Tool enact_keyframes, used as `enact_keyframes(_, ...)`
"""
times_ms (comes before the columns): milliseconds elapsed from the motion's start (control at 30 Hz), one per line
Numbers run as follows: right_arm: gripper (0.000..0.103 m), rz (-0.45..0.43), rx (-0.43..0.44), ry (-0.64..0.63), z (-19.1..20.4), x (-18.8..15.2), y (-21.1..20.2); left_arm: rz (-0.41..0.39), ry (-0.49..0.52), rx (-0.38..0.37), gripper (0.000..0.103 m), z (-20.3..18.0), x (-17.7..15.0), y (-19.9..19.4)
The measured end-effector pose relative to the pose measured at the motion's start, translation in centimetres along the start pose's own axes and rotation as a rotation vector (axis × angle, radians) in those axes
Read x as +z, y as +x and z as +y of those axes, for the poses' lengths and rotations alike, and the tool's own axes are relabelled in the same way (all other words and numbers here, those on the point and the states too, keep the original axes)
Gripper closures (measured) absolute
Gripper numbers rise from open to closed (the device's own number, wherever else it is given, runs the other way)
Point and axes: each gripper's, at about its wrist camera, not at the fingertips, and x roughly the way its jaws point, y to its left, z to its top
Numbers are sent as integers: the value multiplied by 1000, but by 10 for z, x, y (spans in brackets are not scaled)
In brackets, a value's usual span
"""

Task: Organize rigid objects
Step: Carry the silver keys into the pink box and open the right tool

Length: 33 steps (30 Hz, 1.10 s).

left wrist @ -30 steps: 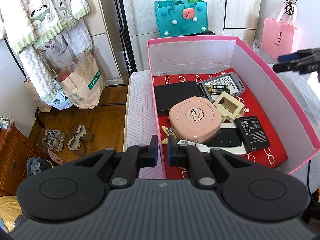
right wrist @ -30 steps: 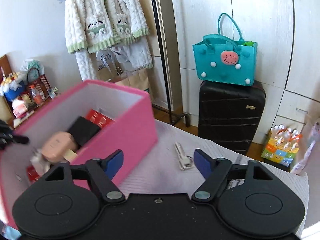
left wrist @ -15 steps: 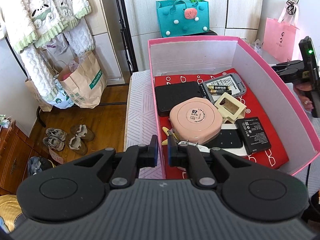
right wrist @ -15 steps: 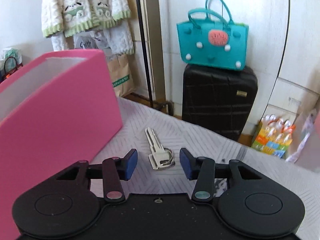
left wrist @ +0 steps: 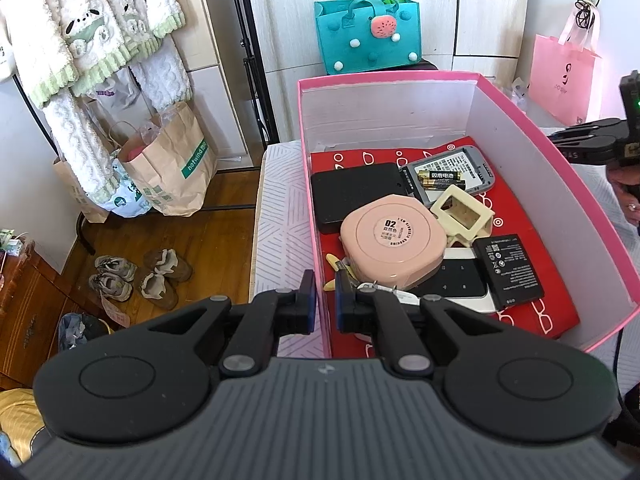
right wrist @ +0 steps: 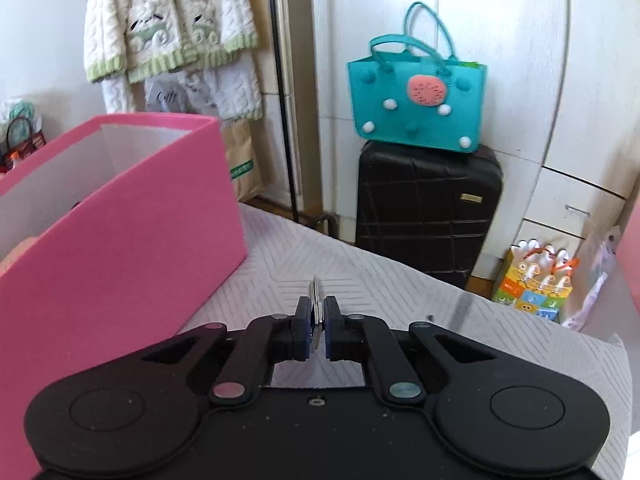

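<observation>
Metal key (right wrist: 316, 312), thin and edge-up, sits pinched between the jaws of the right gripper (right wrist: 317, 334), which have just been closing on it above the striped table (right wrist: 360, 276). Only a sliver is held, so it could twist or slip out during the carry. To its left stands the pink box (right wrist: 132, 232); its tall wall could knock the key loose. Across the box, the left gripper (left wrist: 325, 305) clamps the box's near wall.

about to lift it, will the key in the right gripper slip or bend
Likely stiff: the key is thin metal held on edge. It may pivot or slip, since the right gripper pinches only its smooth flat faces. Probably very light.
</observation>
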Motion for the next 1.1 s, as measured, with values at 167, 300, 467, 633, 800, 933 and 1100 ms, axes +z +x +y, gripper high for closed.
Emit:
enact_keyframes(167,95,4,3,27,-7,-6,-14,-1,-1,5,96,-1,0,1)
enact_keyframes(300,95,-6,6,83,-15,-3,-31,0,-5,3,96,-2,0,1)
enact_keyframes(467,95,-44,4,73,-9,10,-58,-3,5,10,96,-3,0,1)
enact_keyframes(633,95,-102,60,52,12,36,-93,-1,5,12,96,-3,1,1)
enact_keyframes(800,95,-116,210,54,44,62,-113,3,13,13,96,-5,1,2)
enact_keyframes(933,95,-94,279,-17,78,72,-104,1,12,12,96,-5,0,2)
enact_keyframes(1100,95,-35,304,-104,113,78,-69,-1,1,7,96,-4,1,1)
